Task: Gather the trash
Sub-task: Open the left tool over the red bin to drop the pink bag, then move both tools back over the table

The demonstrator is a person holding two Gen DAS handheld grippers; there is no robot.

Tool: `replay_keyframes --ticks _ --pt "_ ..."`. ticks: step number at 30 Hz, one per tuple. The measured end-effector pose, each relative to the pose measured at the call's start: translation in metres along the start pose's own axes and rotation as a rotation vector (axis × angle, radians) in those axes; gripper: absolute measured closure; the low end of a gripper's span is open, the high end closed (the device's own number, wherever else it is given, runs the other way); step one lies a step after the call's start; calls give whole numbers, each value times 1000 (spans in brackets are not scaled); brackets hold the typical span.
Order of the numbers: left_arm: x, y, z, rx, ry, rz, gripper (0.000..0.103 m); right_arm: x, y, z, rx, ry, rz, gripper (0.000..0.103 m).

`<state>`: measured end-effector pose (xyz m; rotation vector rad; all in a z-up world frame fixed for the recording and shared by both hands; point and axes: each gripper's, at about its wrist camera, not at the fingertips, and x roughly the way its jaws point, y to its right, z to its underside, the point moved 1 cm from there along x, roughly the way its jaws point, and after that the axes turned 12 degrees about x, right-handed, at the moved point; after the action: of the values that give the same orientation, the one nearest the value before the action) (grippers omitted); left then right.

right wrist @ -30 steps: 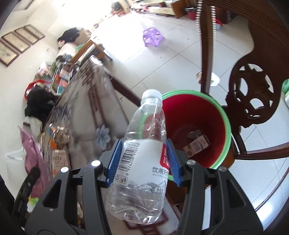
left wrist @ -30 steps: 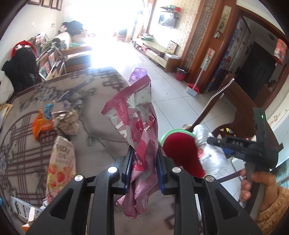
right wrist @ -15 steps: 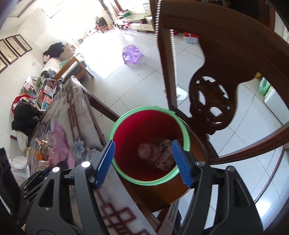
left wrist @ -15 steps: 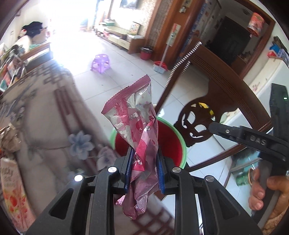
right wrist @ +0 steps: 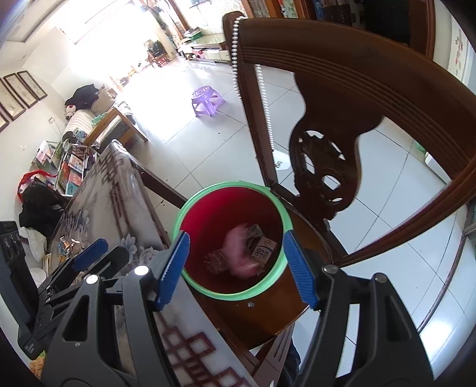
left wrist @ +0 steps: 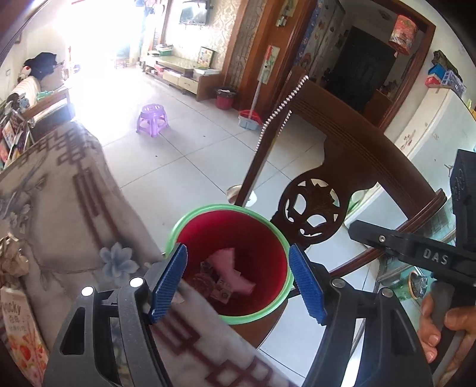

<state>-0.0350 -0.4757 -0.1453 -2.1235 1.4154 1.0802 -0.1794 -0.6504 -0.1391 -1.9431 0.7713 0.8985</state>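
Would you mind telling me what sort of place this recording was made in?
Most likely a lived-in home's living and dining area: a carved wooden chair, a wall-mounted television over a low cabinet, and a purple stool on tiled floor.

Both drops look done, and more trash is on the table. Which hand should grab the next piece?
Left, probably. The left gripper is opening, empty, nearest the snack packet; the right gripper hangs over the bin.
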Motion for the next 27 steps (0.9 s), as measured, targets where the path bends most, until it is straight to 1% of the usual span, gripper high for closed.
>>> replay_keyframes --ticks 6,12,16,20,22,27 --pt "-47 -36 21 -102 43 -80 34 9 -49 10 -101 -20 -52 38" --pt "-104 -73 57 -197 89 -204 34 18 -102 33 -222 -49 -107 37" --pt "-142 -93 86 -250 118 -273 33 25 -138 58 -293 -83 -143 37" --pt "-175 -116 118 -300 140 -315 32 21 -169 88 -351 -93 -167 36" --pt "-186 -130 135 -324 133 -327 32 17 -182 103 -377 -89 -168 34" --pt "-214 -162 179 -393 114 -358 32 12 -213 149 -422 -111 -171 33"
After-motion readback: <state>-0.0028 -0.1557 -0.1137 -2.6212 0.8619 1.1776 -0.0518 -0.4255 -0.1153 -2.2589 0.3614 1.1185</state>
